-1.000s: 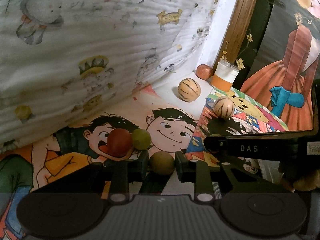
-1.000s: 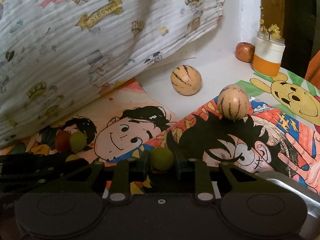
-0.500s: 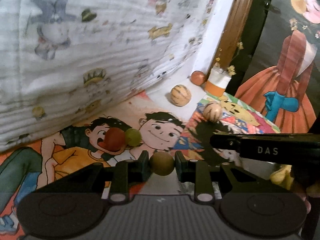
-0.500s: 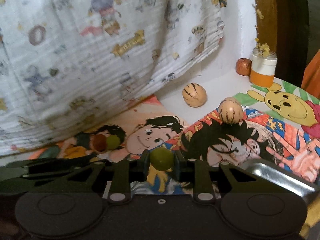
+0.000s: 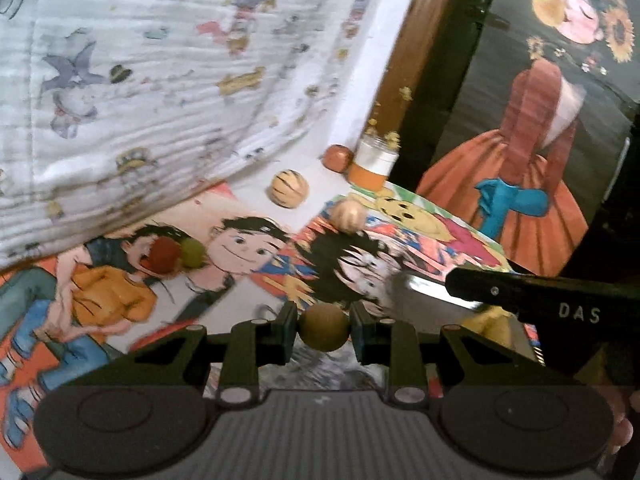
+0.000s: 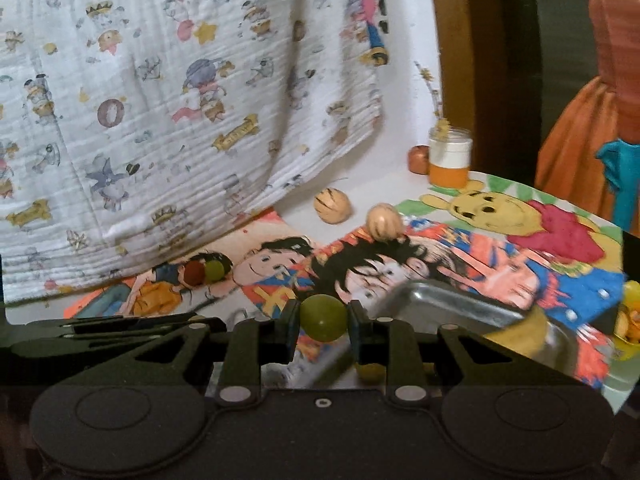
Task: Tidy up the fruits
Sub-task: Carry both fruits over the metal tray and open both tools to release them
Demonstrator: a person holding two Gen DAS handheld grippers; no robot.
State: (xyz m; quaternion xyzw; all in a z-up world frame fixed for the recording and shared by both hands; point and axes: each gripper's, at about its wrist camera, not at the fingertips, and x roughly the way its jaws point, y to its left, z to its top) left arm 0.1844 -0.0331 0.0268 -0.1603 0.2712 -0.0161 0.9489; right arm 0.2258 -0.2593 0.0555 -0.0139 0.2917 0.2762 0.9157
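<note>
My left gripper (image 5: 324, 327) is shut on a small olive-brown round fruit (image 5: 324, 326), held above the cartoon-print table. My right gripper (image 6: 323, 318) is shut on a green round fruit (image 6: 323, 317). A metal tray (image 6: 448, 304) lies just ahead and to the right of it; its corner (image 5: 416, 286) also shows in the left wrist view. On the table lie a red fruit (image 5: 162, 255) touching a green fruit (image 5: 193, 252), and two striped tan fruits (image 5: 289, 189) (image 5: 347, 216). A reddish apple (image 5: 338, 157) sits by the wall.
A white and orange jar (image 6: 449, 157) with dried flowers stands beside the apple at the back. A printed white cloth (image 6: 180, 100) hangs over the left. A wooden frame and a painted panel (image 5: 532, 168) close the right side. The right gripper's black body (image 5: 540, 300) crosses the left view.
Both grippers have risen and drawn back from the table with their fruits still held. The metal tray has come into view by the right gripper and in the left view.
</note>
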